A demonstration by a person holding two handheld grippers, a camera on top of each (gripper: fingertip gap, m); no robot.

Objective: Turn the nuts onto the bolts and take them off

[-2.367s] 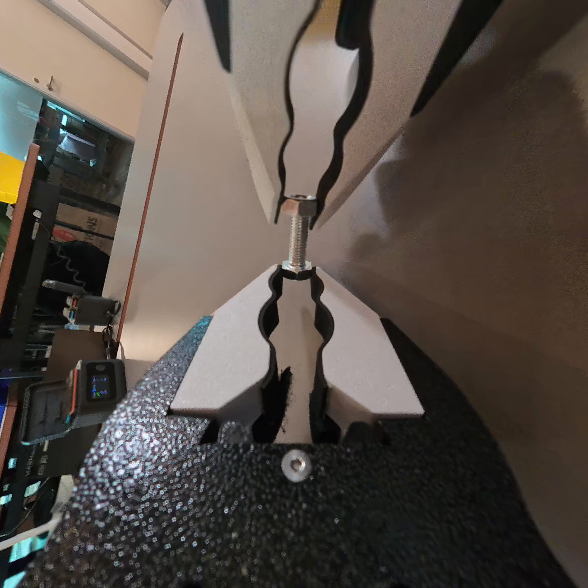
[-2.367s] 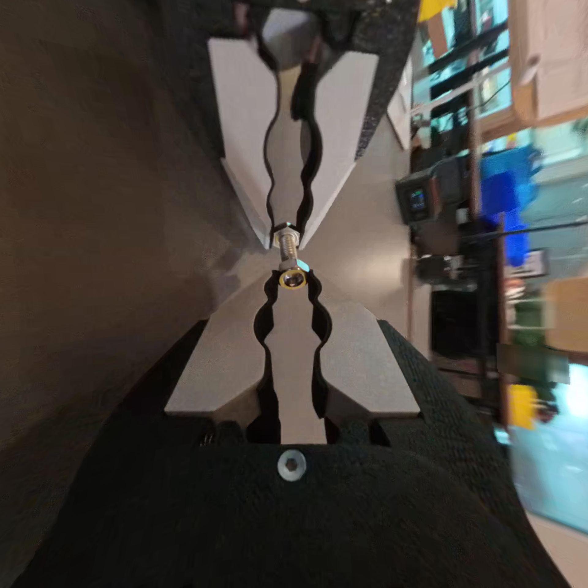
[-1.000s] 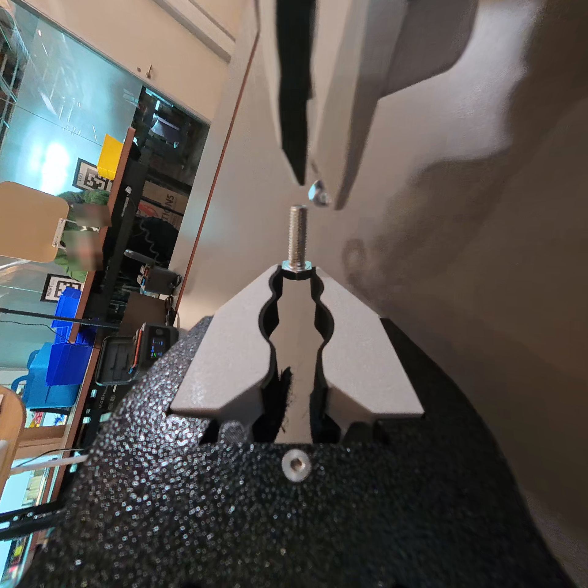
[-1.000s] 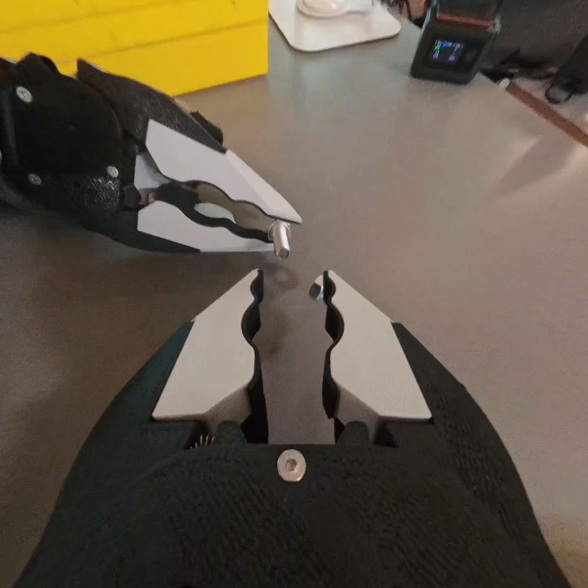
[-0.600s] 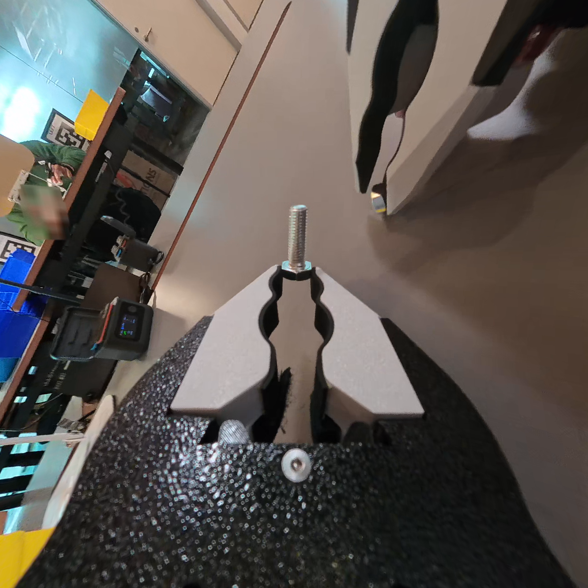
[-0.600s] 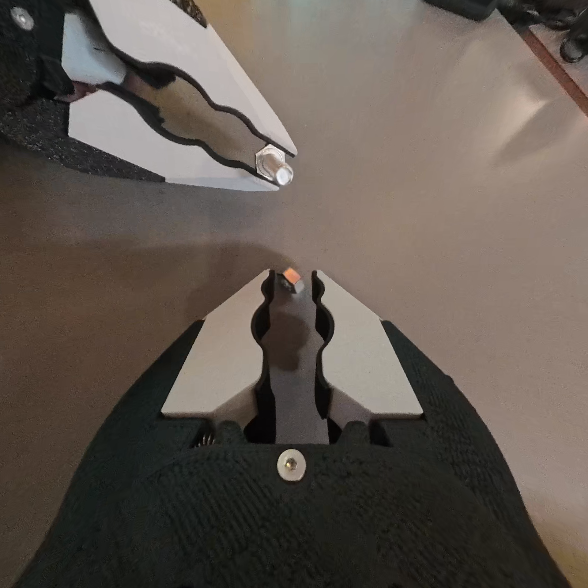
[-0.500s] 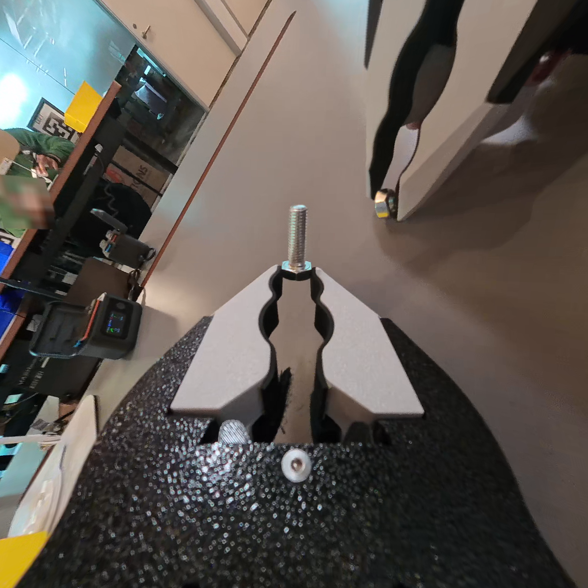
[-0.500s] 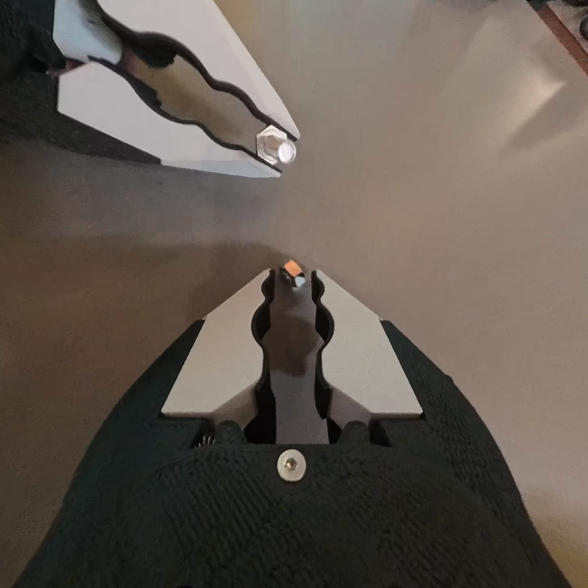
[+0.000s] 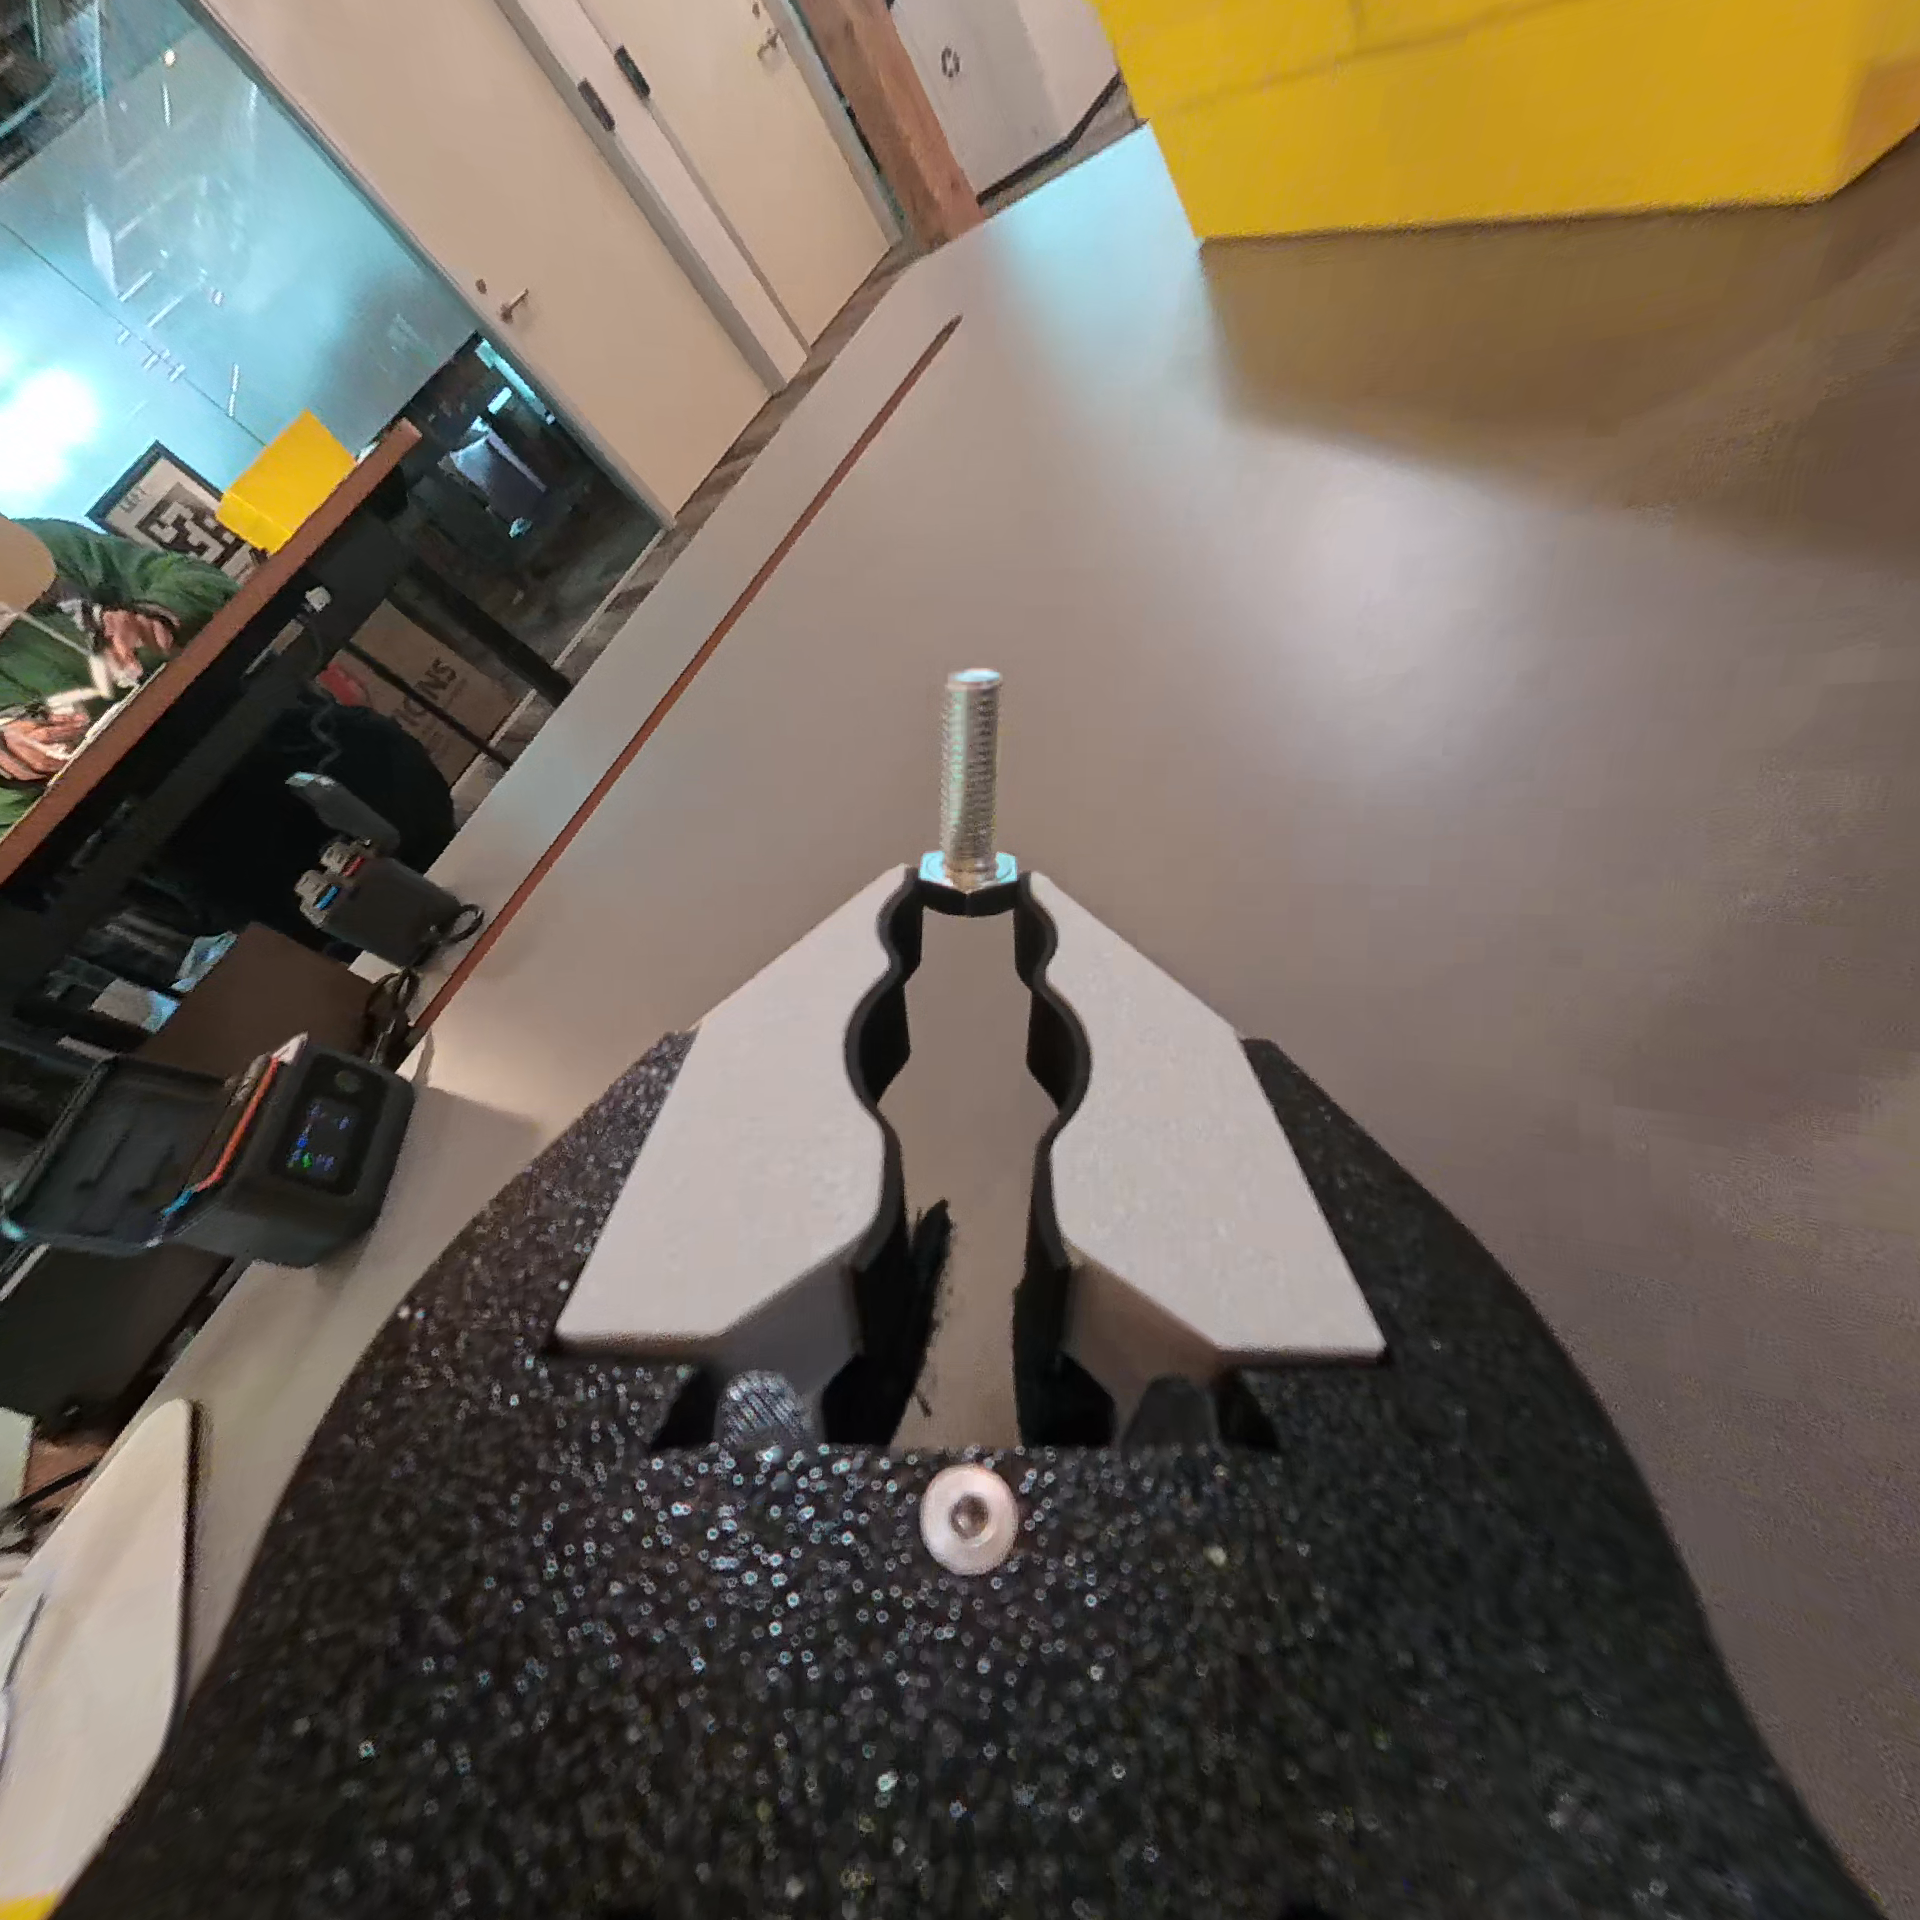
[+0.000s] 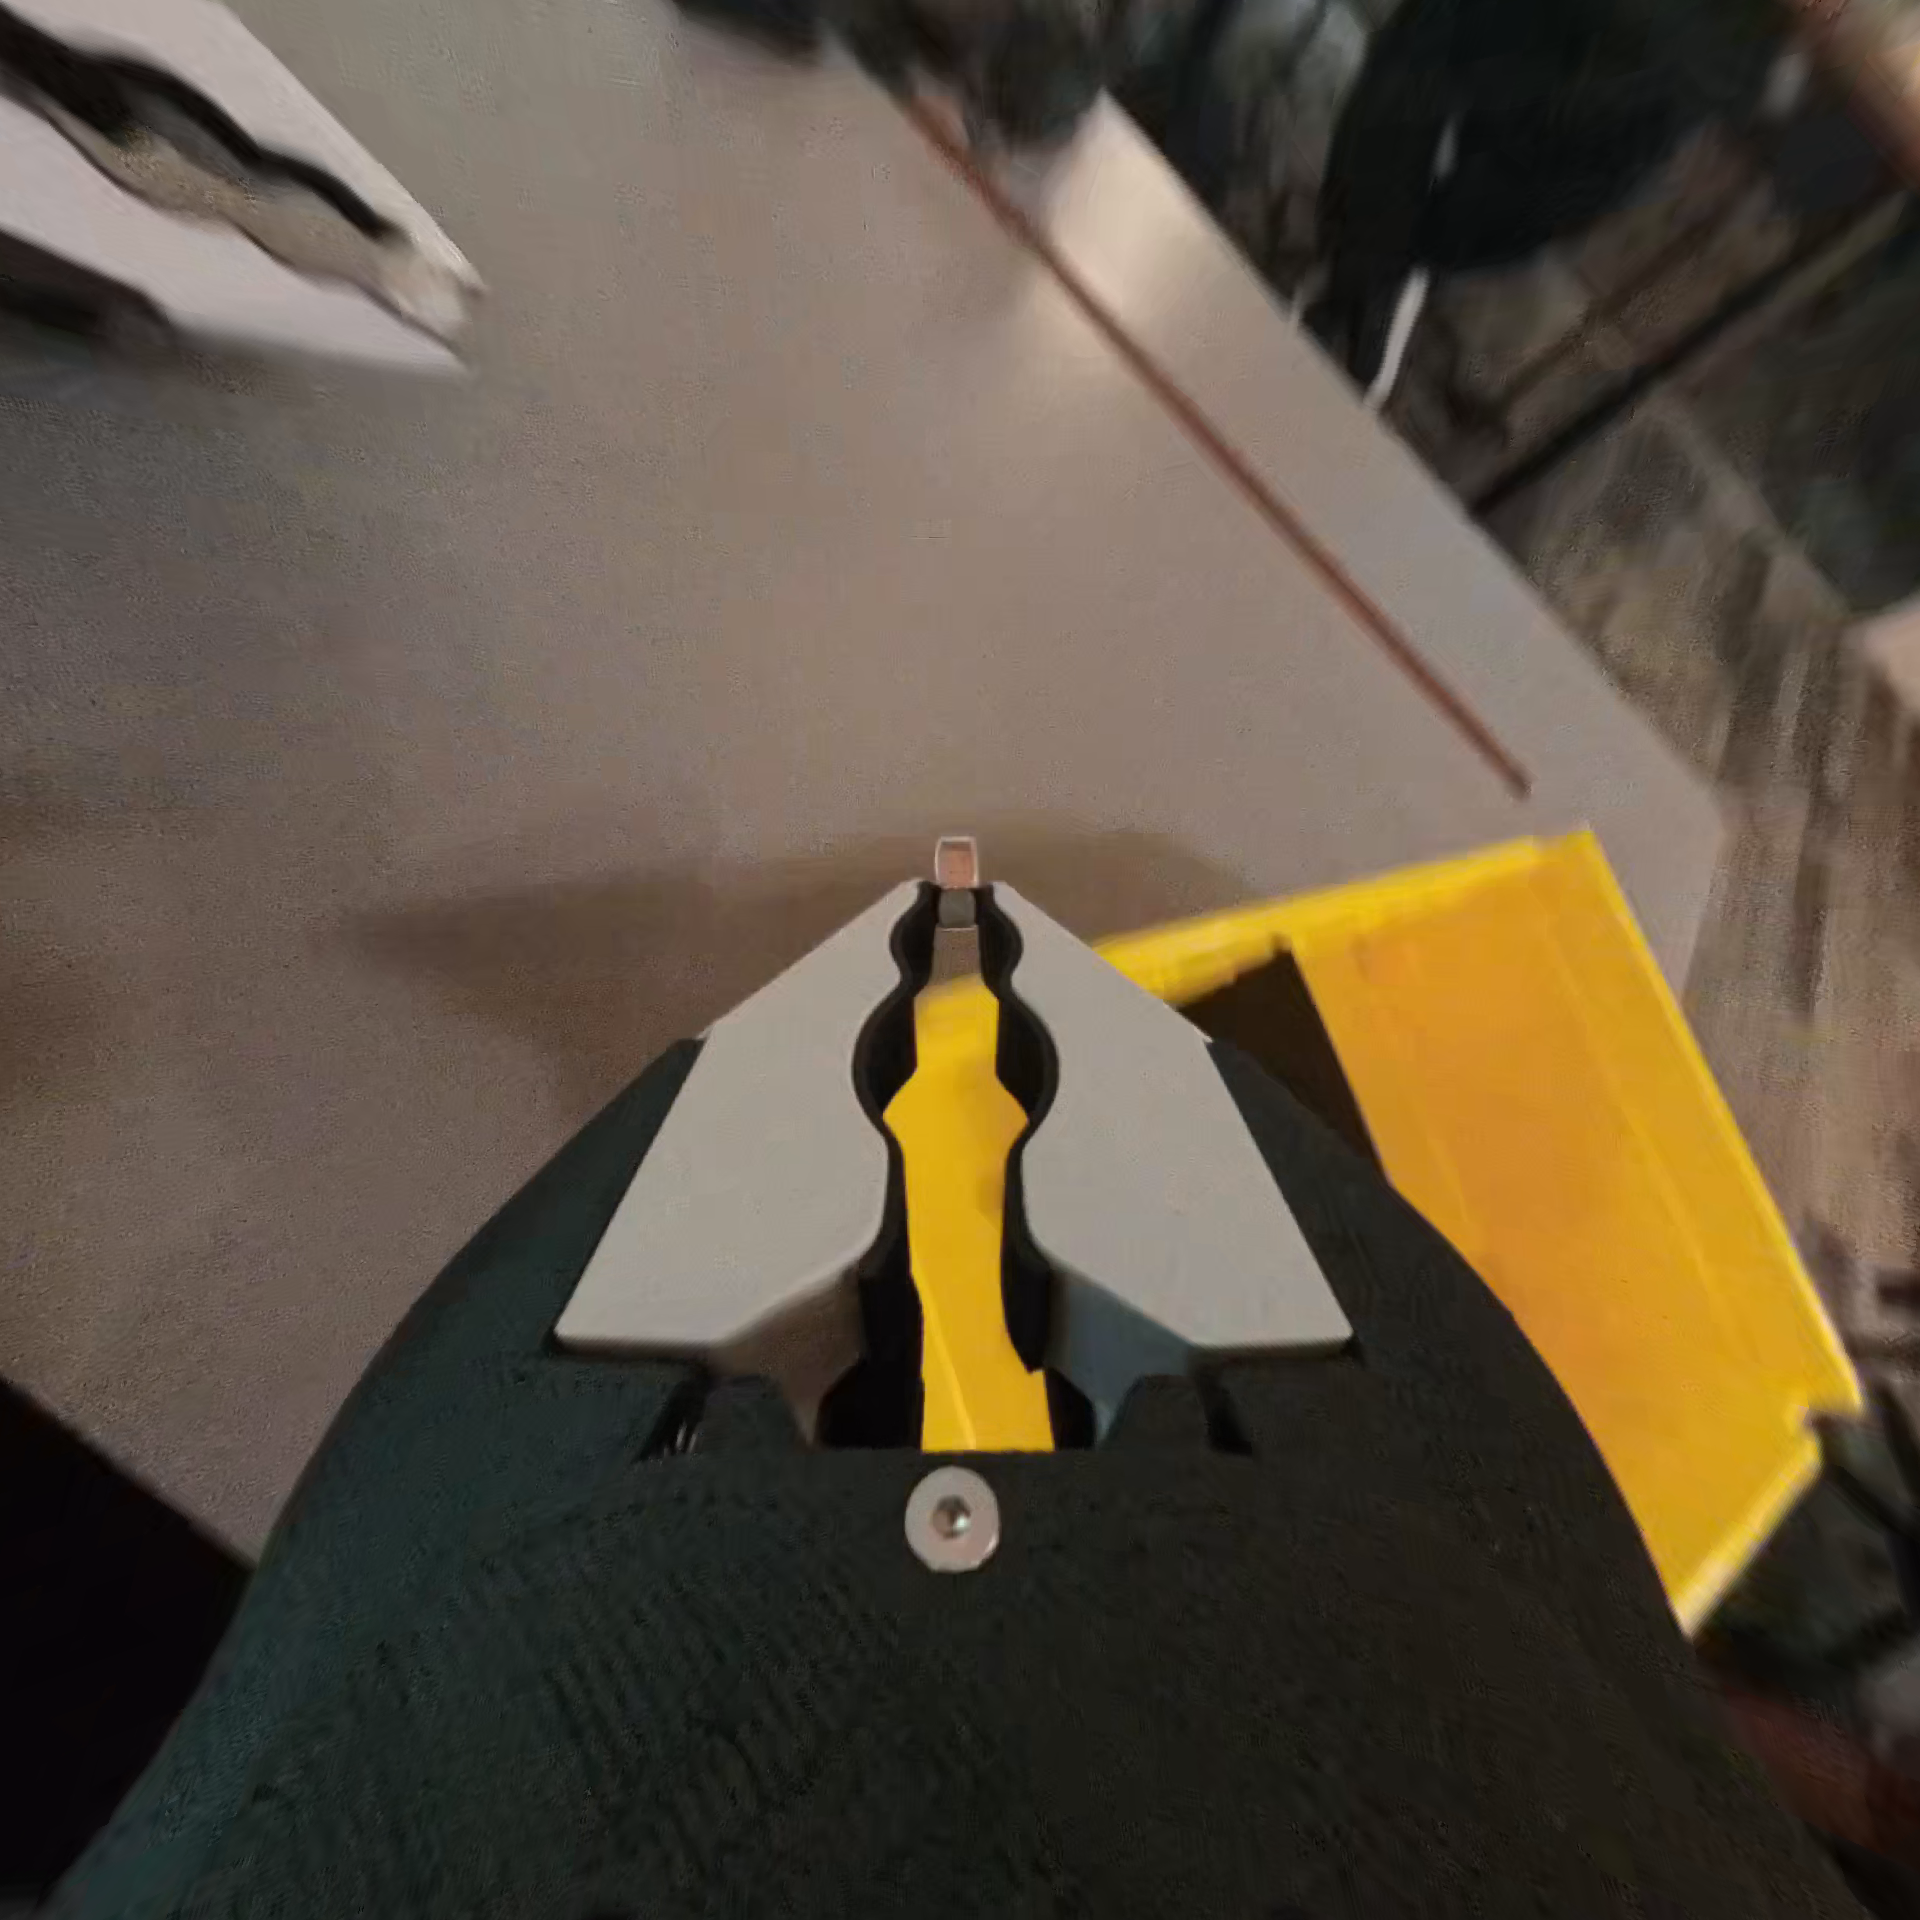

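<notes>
My left gripper (image 9: 970,883) is shut on the hex head of a silver bolt (image 9: 970,771), whose bare threaded shank points straight out past the fingertips above the grey table (image 9: 1403,727). My right gripper (image 10: 956,896) is shut on a small silver nut (image 10: 956,868), held edge-on at the fingertips above the table, just over the near edge of a yellow bin (image 10: 1538,1143). The left gripper shows blurred at the upper left of the right wrist view (image 10: 426,286), well apart from the nut. The right gripper is not in the left wrist view.
A large yellow box (image 9: 1507,94) stands at the far side of the table. A black device with a small screen (image 9: 260,1164) sits at the table's left edge. A person in green (image 9: 94,623) sits at another desk. The table edge (image 10: 1226,457) runs diagonally.
My right gripper has carried the nut away from the bolt, to the yellow bin's edge, and has left the left wrist view. The left gripper has swung round, still holding the bolt.
</notes>
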